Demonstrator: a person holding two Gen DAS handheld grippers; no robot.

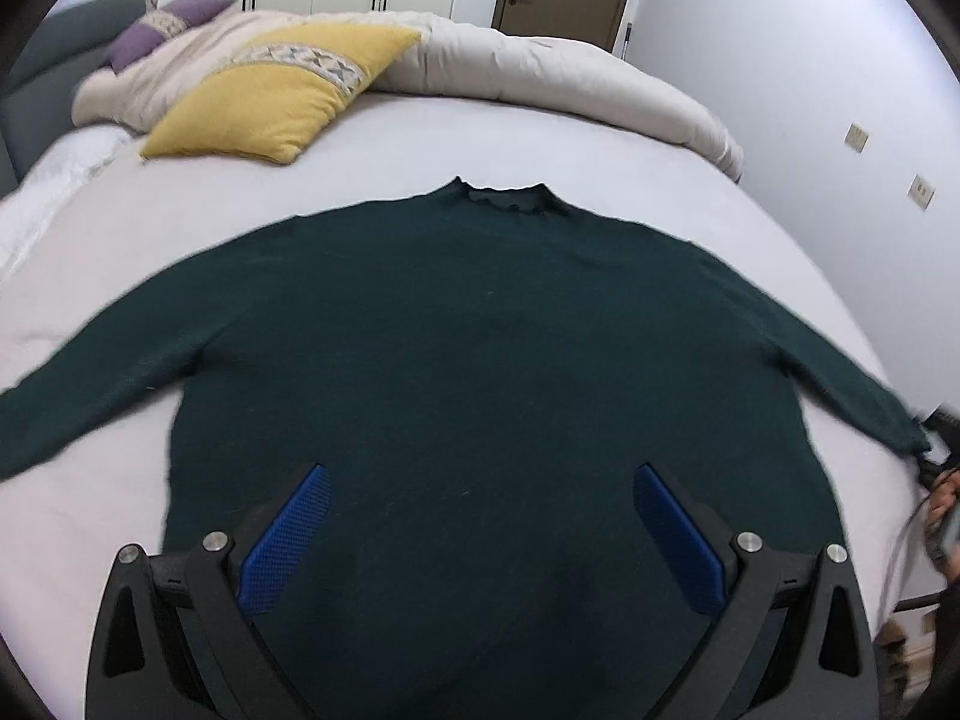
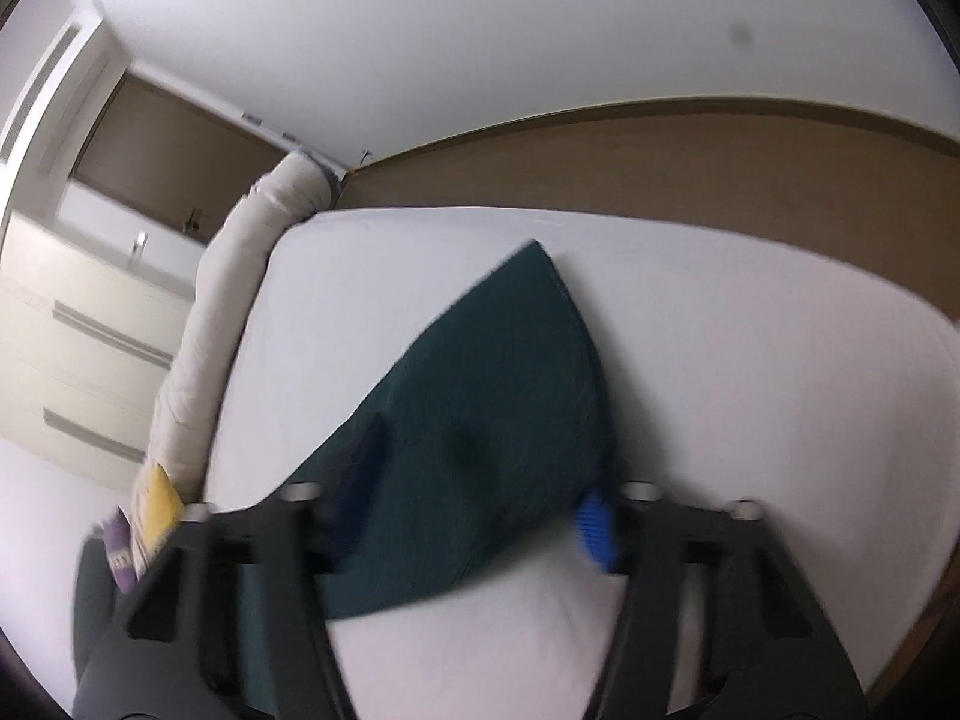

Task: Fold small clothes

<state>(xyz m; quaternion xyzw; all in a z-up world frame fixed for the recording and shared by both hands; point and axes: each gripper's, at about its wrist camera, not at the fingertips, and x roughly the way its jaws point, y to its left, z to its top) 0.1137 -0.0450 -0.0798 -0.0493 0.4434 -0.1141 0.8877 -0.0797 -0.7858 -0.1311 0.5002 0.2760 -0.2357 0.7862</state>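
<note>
One dark green sweater [image 1: 468, 336] lay face-up and flat on the white bed sheet [image 1: 600, 138], collar away from the holder, both sleeves spread outward, a layout that suited a first fold. Left gripper [image 1: 477, 531] hovered above the hem with its blue pads [image 1: 288, 540] wide apart, holding nothing, apparently poised to take the lower edge. Right gripper [image 2: 480, 516] stood at the right sleeve's cuff end [image 2: 480, 420]; fabric lay between its spread fingers, but blur prevented telling whether they clamped it. One yellow cushion [image 1: 270, 102] and one rolled cream duvet [image 1: 570, 84] sat pushed toward the far edge, likely to free working room.
</note>
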